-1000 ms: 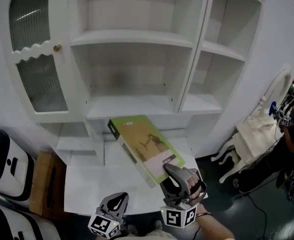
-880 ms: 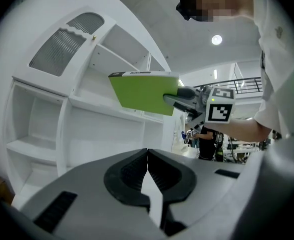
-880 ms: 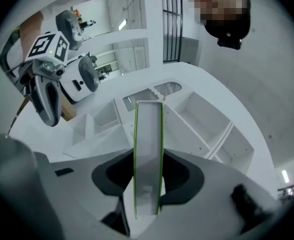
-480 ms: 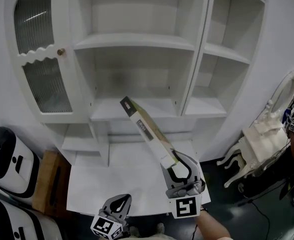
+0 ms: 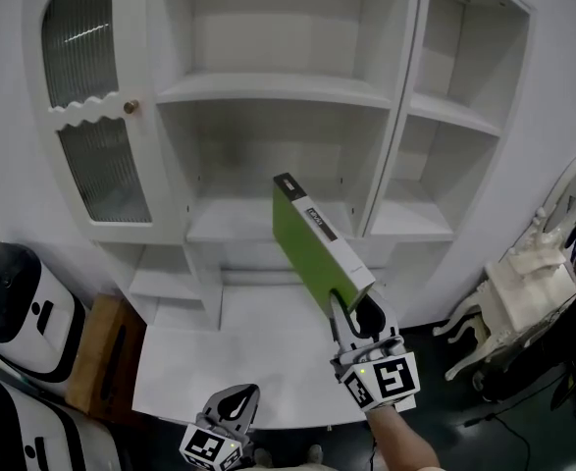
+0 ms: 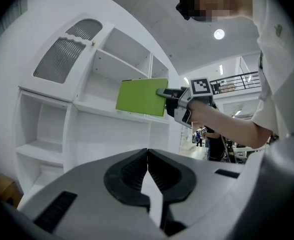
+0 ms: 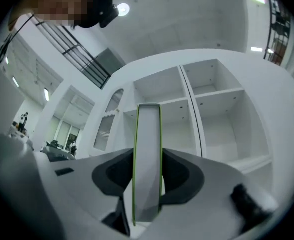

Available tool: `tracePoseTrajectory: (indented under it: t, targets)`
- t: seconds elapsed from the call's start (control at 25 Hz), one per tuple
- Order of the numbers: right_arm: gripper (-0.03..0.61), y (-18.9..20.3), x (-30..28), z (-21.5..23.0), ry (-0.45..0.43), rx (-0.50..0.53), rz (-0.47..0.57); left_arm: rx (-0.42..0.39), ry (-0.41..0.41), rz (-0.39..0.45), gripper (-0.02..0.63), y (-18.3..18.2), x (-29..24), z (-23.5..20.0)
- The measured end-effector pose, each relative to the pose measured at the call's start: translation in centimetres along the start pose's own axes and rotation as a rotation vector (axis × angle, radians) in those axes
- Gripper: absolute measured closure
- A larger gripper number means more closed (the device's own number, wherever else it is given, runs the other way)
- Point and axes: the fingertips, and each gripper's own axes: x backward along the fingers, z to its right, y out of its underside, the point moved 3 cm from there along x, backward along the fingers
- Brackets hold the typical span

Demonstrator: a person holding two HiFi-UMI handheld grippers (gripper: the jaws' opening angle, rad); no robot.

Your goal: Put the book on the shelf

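The right gripper clamps a green book on edge, with the shelf ahead; the left gripper has its jaws together.

Setting: a home-style room mock-up standing inside a large hall, probably a test or recording lab.

Home side: white shelf unit with an arched ribbed-glass door and a brass knob. A white counter sits below it, with an ornate white chair to the right.

Hall side: high bare concrete ceiling with a round lamp, and a railing on an upper level. The floor is dark. Rounded white machines and a wooden box stand left of the counter.
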Motion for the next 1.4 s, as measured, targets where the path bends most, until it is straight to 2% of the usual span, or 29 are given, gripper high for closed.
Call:
tracePoseTrajectory:
  t: [0.32,0.64,0.84,1.0,1.4]
  targets:
    - [0.43,1.2,-1.5,2.9,0.021,-0.37,0.041,-0.006,-0.015,0.002,0.603,-0.2,-0.8,-0.1]
    - [0.43,2.6,-2.4,4.7,0.055,-0.656,0.052,-0.003,-0.019,0.001,0.603,-0.1,-1.4,-0.3]
    - [0.43,3.3,-3.3,5.2,0.077,-0.791,0.043,-0.004,-0.013,0.008,0.603,-0.3,-1.8,-0.2]
    - [0.43,4.7,-4.0,5.4,0.106,-0.951,0.025,-0.002,-0.01,0.011,0.603,-0.3,-1.9,-0.2]
    - [0.43,6.8,-6.3,5.9,0.144,-1.188,0.004,0.001,-0.005,0.012,0.603,-0.4,-2.0,-0.1]
